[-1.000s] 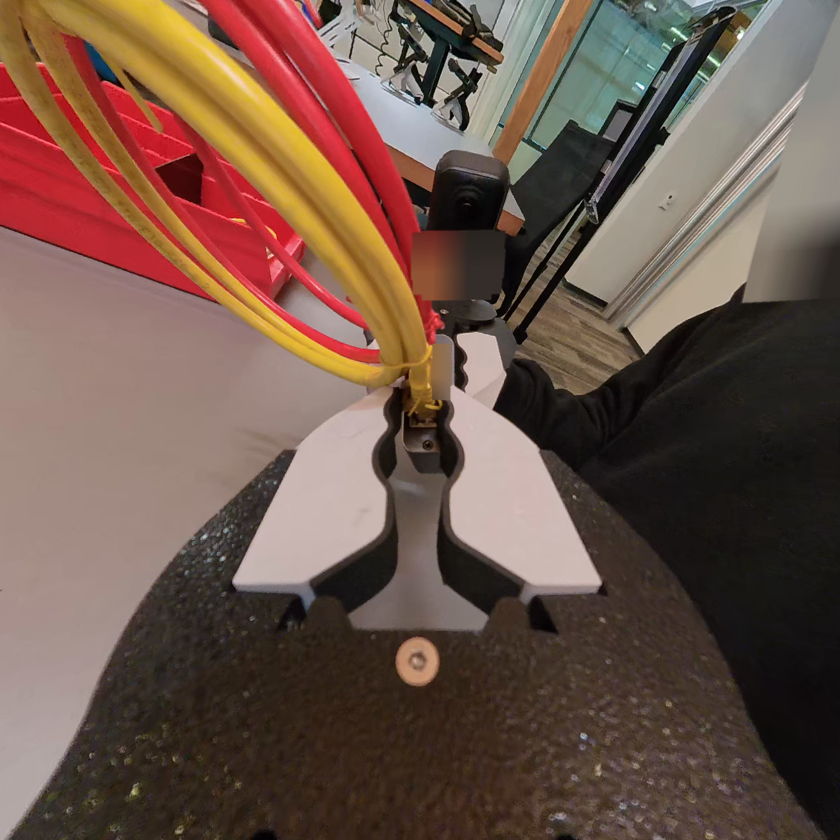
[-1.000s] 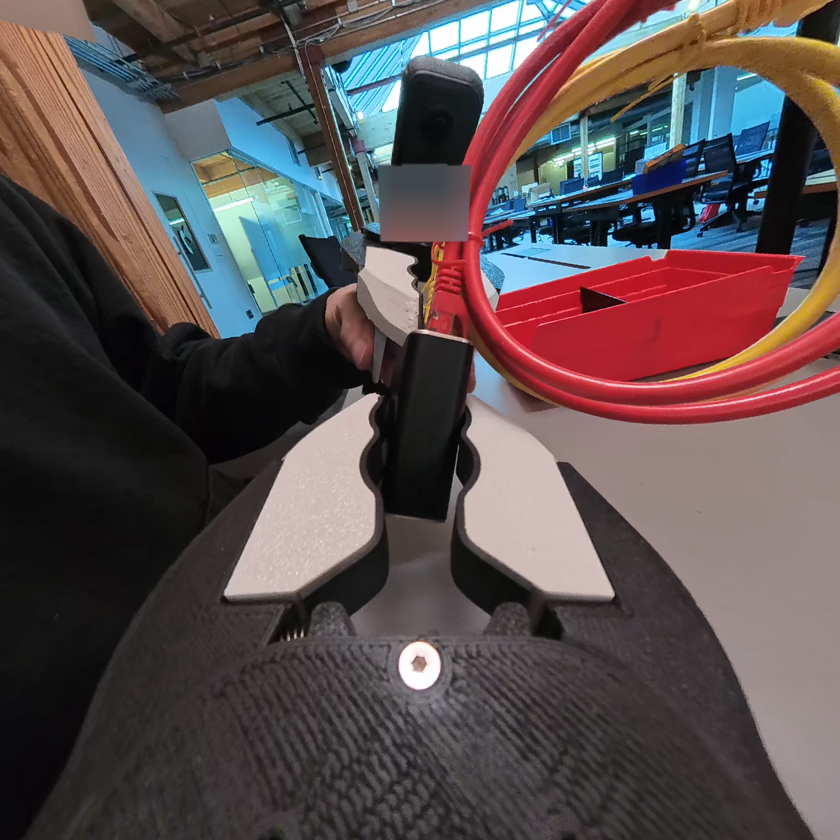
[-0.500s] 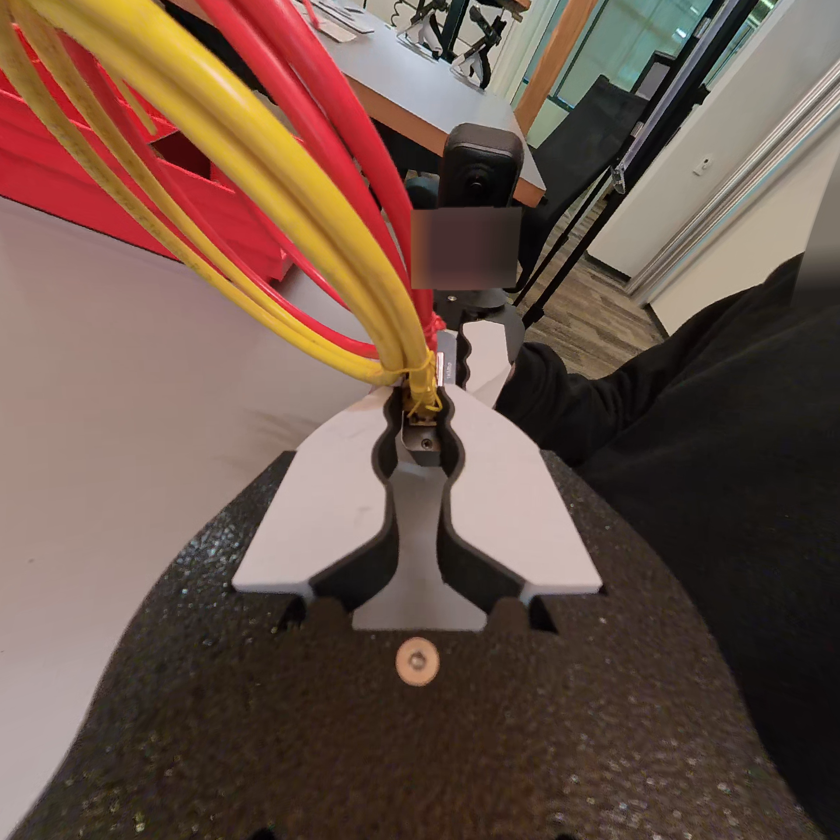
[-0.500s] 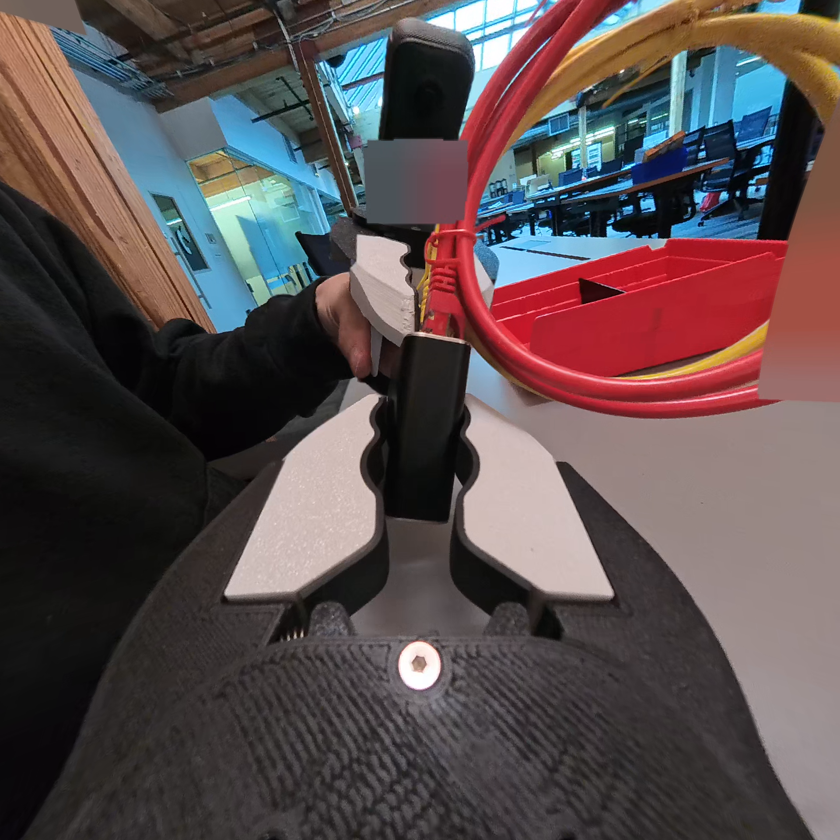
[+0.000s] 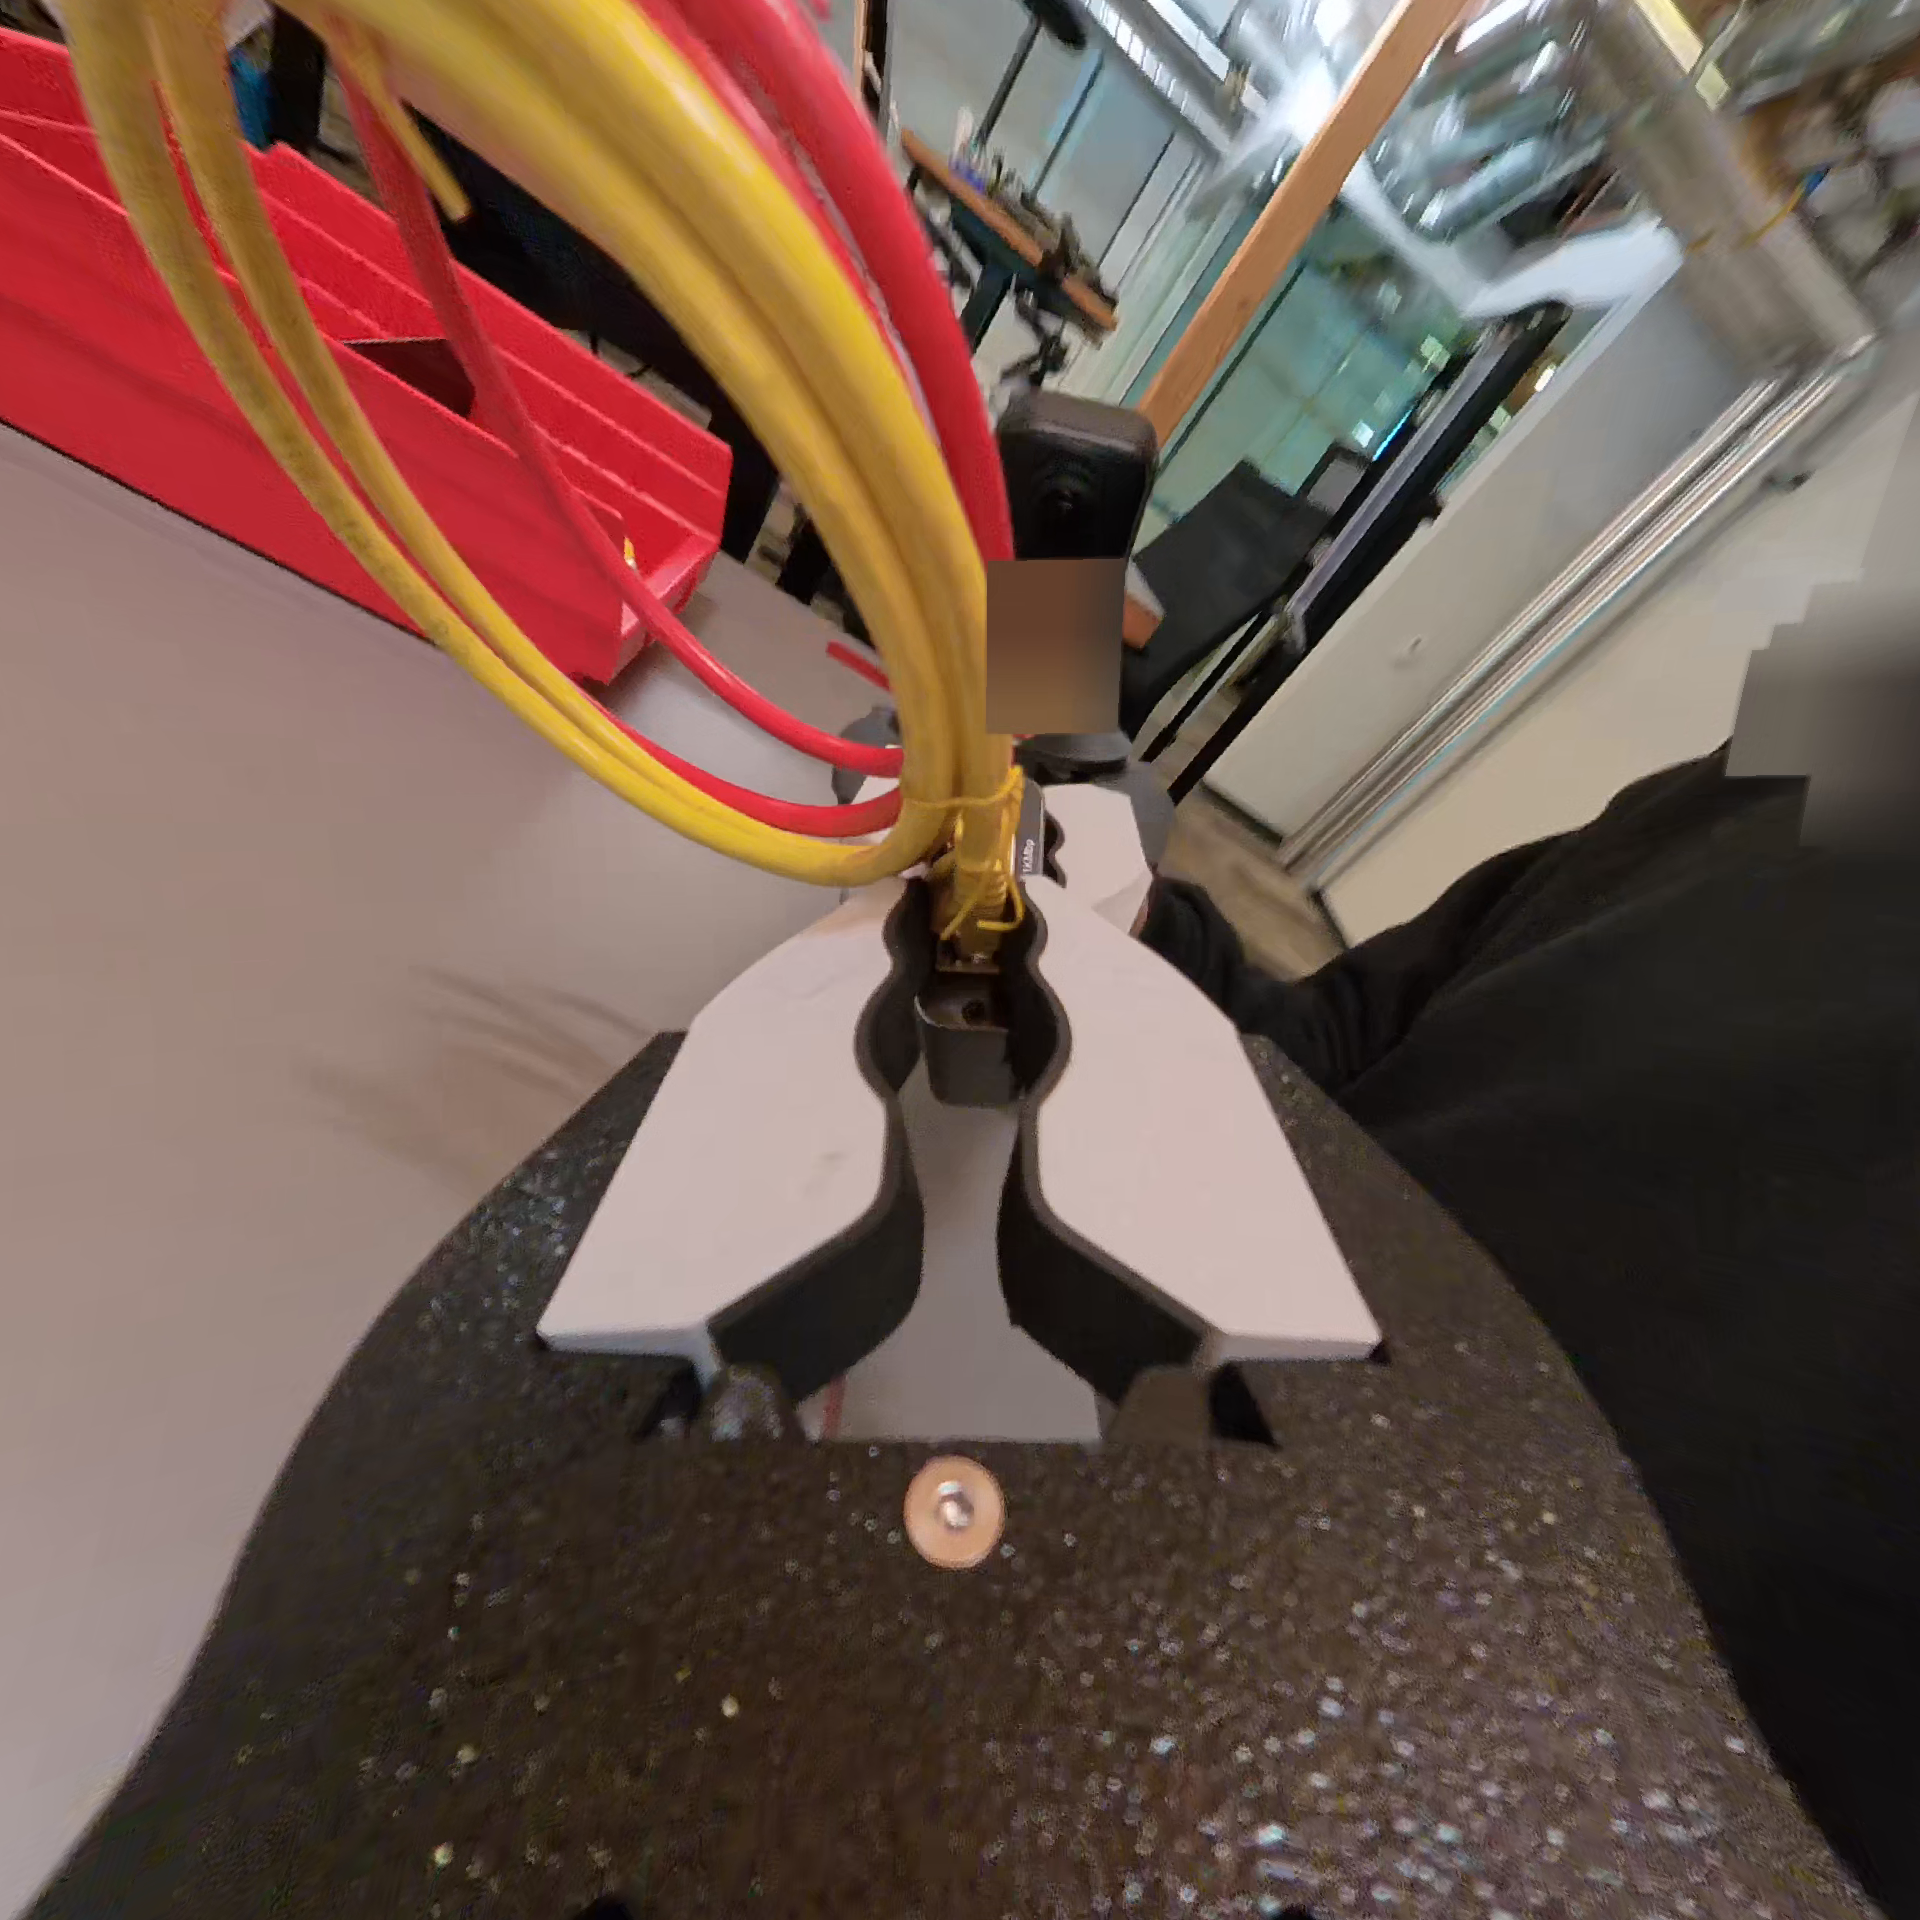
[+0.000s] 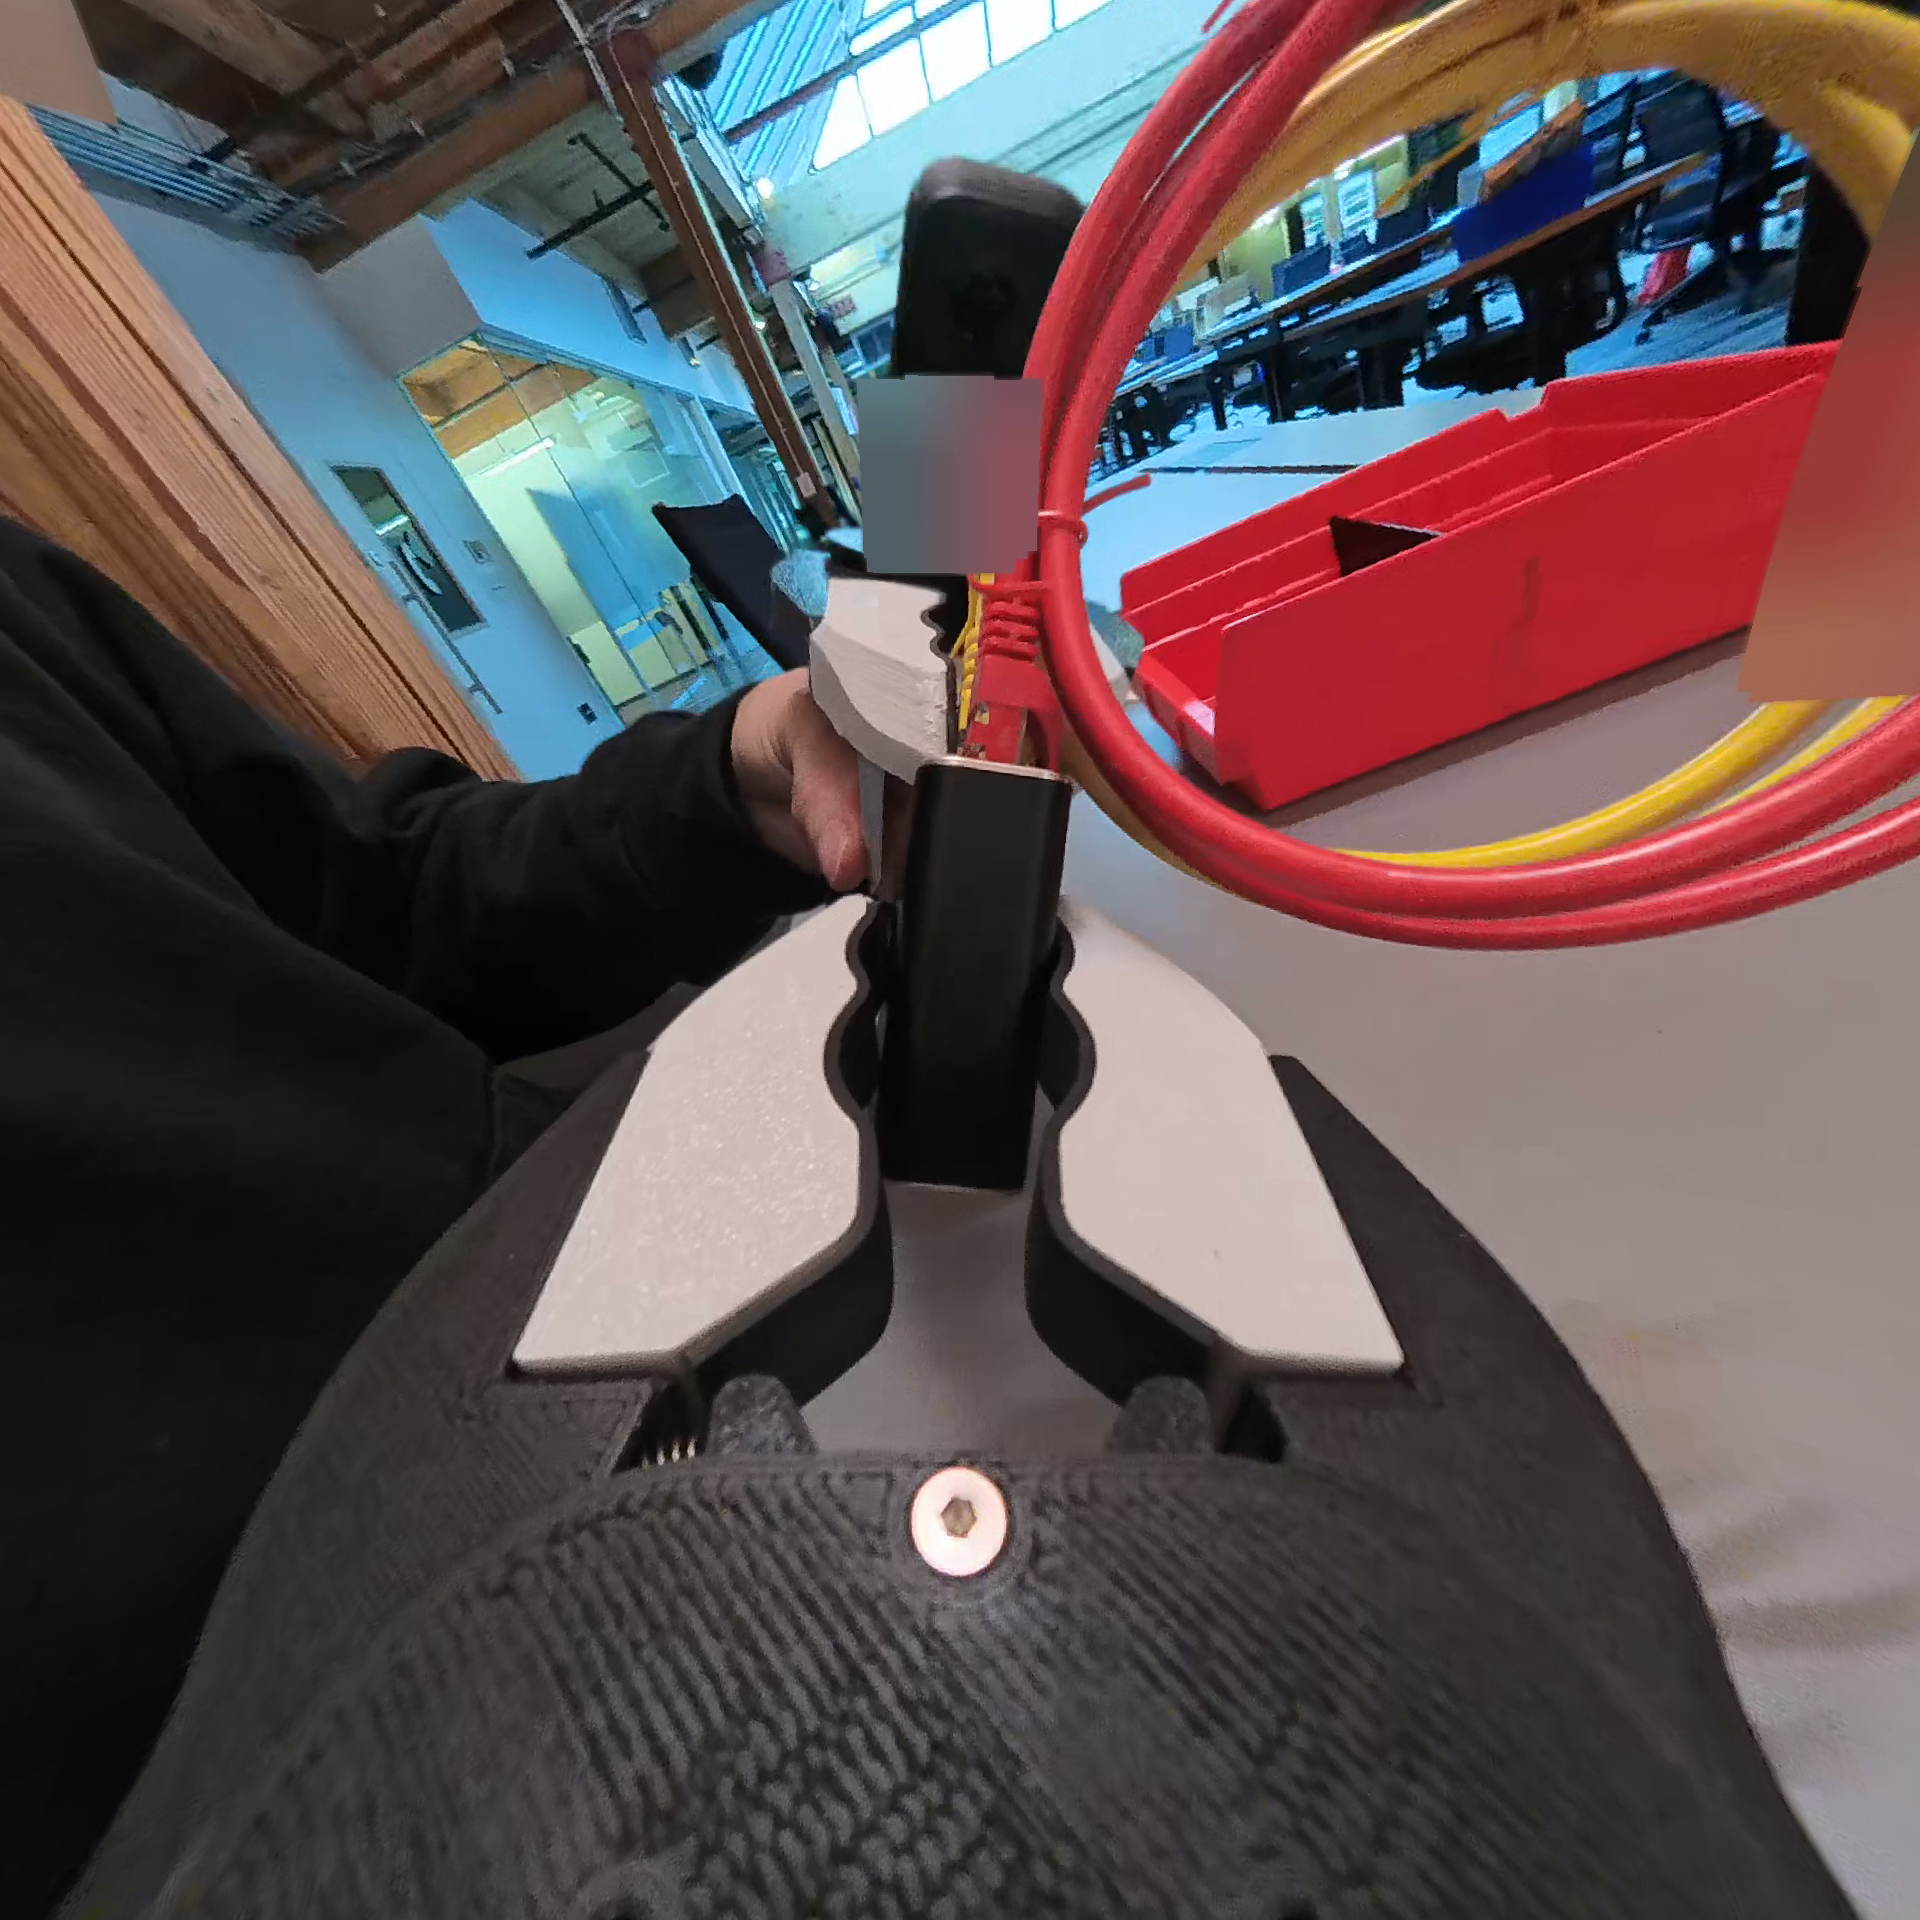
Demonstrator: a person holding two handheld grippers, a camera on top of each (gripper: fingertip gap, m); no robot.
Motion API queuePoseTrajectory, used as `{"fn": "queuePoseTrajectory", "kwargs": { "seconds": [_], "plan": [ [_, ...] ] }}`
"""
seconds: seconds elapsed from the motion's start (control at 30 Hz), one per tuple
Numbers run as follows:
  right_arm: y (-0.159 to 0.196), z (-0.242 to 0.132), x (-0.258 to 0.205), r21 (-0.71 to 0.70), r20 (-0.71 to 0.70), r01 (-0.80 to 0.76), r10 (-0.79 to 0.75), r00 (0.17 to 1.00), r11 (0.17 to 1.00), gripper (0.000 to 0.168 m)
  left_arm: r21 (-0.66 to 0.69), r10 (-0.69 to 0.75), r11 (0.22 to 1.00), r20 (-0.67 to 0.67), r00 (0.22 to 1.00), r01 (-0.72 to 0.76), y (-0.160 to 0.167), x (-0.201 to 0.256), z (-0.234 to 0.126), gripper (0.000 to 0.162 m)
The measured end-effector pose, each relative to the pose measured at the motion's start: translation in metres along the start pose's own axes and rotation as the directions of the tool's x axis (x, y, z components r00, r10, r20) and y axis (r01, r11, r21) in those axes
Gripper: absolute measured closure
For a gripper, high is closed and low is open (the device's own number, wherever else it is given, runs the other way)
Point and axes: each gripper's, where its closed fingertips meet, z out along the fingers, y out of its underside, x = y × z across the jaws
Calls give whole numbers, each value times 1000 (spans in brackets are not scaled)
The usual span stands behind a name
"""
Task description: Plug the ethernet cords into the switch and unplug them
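Tilted a touch since the half-second before, the left gripper (image 5: 961, 940) view swung so the red bin (image 5: 312, 416) slid lower along the upper left and the room behind went blurry, while both holds stayed put. Its grey fingers (image 5: 774, 1101) were nearly closed, pinching the yellow cord (image 5: 644, 187) at its plug (image 5: 977, 894) right where that plug met the black switch (image 5: 966, 1049) at centre frame. Yellow loops, bound by a thin yellow tie, arched up and off the top left, with red cord (image 5: 894, 249) strands running alongside them.

Over in the right wrist view, the right gripper (image 6: 961, 997) had its jaws clamped on the switch (image 6: 971, 987), a slim glossy black box with a silver rim on top, standing upright in mid-frame. A red plug (image 6: 1003, 675) with a ribbed boot sat in its top edge, a yellow one just left of it. Red cord (image 6: 1101, 623) swept a big ring across the upper right, yellow (image 6: 1662, 810) behind it. A hand (image 6: 800, 769) in a black sleeve gripped the other tool beyond. Grey table (image 6: 1558, 1143) lay below, the red bin (image 6: 1455, 623) at right.
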Motion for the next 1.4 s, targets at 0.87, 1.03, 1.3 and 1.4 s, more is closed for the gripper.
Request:
{"fn": "queuePoseTrajectory", "kwargs": {
  "seconds": [0.87,1.03,1.3,1.4],
  "plan": [
    [1,-4,7,-53,-84,0,-5,996,999,139,246,-183,946,-127,975,210,-6,-6,5,149],
    [0,-4,9,-41,-85,-8,4,996,999,139,280,-221,926,-146,964,254,-7,-7,5,149],
    [-2,-1,7,11,-40,-59,59,997,998,139,227,-80,971,8,997,76,-8,-8,2,149],
    [-9,0,5,32,-52,-28,30,998,999,139,281,-164,943,-83,983,180,-17,-3,2,149]
  ]
}}
